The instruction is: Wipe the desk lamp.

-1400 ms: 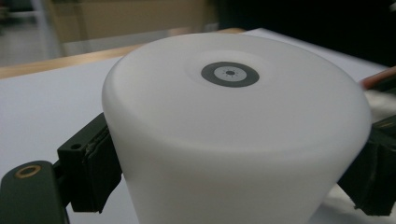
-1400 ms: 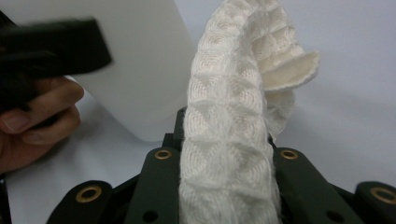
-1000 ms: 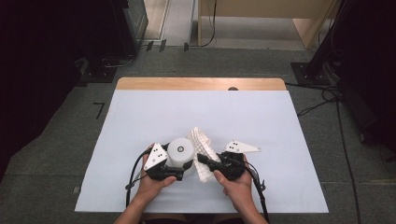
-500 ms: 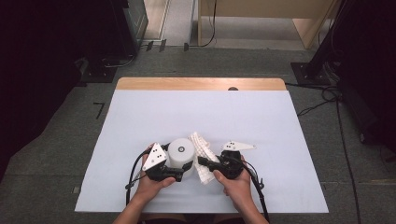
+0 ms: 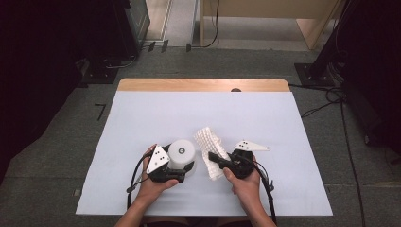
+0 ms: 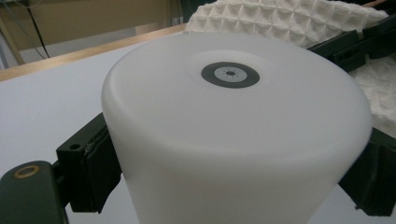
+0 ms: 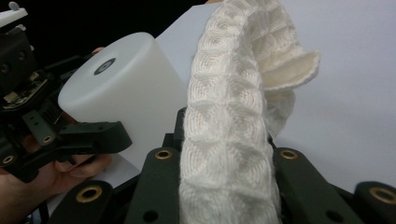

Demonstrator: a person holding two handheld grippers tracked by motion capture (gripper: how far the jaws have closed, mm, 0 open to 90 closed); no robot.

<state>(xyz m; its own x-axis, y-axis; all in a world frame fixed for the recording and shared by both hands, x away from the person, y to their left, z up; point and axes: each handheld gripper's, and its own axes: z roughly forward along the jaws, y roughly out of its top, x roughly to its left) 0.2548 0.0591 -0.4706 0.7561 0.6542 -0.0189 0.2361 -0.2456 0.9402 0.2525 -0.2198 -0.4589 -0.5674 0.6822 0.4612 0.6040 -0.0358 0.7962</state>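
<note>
A white plastic cylinder [image 5: 182,150] stands on the table's near left part. My left gripper [image 5: 182,164] has it between its jaws. In the left gripper view the cylinder [image 6: 233,116] sits against both pads [image 6: 91,170] of the left gripper [image 6: 229,179], whose jaws have just been opening slightly. My right gripper [image 5: 213,157] is shut on a white waffle-weave cloth [image 5: 208,139] just right of the cylinder. In the right gripper view the cloth [image 7: 233,93] rises from the right gripper [image 7: 224,161] and flops over, with the cylinder [image 7: 126,79] to its left.
The table is covered by a pale sheet [image 5: 189,113], with a wooden strip [image 5: 203,85] along its far edge. Cables and dark equipment stand on the floor beyond the table and at both sides.
The right gripper has shifted a little with the cloth in it. The left hand and the cylinder have stayed where they were.
</note>
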